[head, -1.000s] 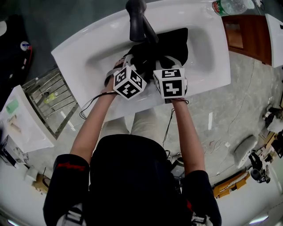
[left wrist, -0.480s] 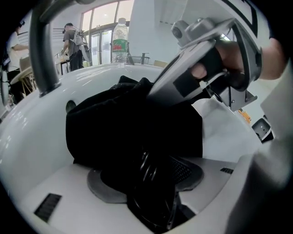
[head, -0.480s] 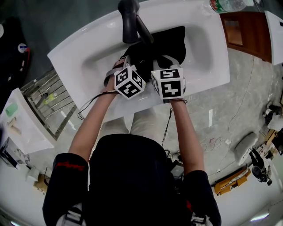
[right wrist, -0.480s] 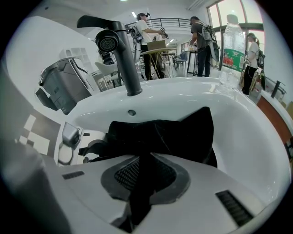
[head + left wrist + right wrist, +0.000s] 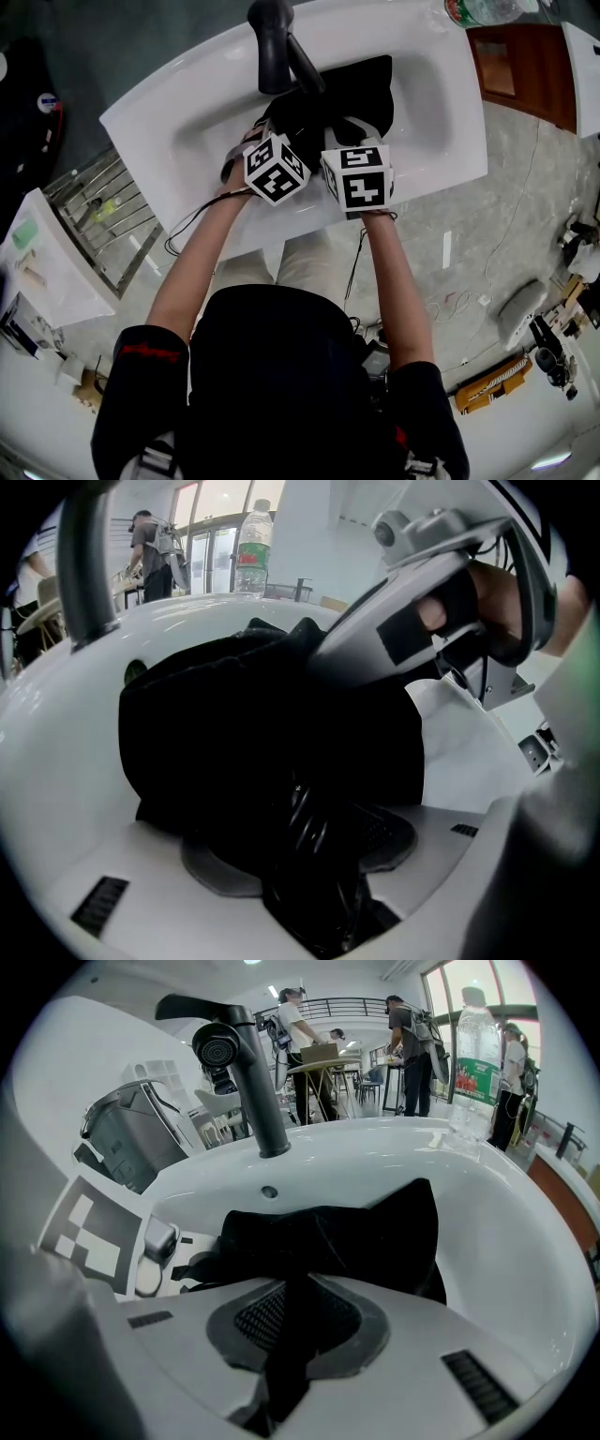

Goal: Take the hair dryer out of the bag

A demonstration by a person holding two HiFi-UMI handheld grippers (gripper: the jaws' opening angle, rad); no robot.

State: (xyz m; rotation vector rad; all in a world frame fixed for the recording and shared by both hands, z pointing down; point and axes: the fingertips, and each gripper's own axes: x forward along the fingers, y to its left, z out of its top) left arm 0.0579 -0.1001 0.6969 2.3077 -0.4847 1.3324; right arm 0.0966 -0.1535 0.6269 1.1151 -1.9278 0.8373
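I am holding the black bag (image 5: 361,89) in the white sink (image 5: 178,112), in the upper middle of the head view, just below the dark faucet (image 5: 272,47). My right gripper (image 5: 295,1326) is clamping its jaws on a fold of the bag's cloth. My left gripper (image 5: 309,850) is pinching its jaws on a dark bunch at the bag's near edge, with glossy ridges I cannot identify. The hair dryer is lying out of sight; only the bulging bag is showing.
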